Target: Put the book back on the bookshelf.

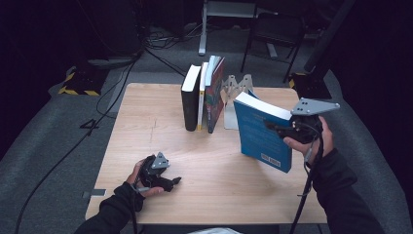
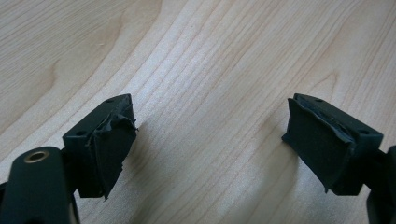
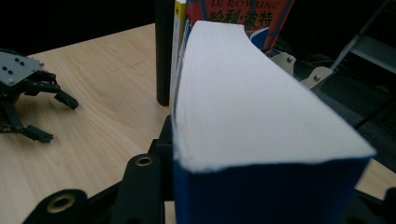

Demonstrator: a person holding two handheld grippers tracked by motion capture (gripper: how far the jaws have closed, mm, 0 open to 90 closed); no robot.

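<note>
Gripping a thick blue book (image 1: pixel 260 131) upright above the table's (image 1: pixel 146 122) right side, your right gripper (image 1: pixel 273 126) is clamped on its cover, white pages up; your left gripper (image 1: pixel 173 182) rests low, jaws wide apart, empty.

Red book (image 3: pixel 243 18) cover: showing yellow lettering, "J.K. ROWLING" partly cut off by the top edge, with the Chinese characters "哈利·波特" just below it.
Blue book (image 1: pixel 260 134) cover: carrying a small white label near its lower corner, too small to read.
Black book (image 1: pixel 190 100) and yellow book (image 1: pixel 201 97): showing no lettering that can be read.
</note>
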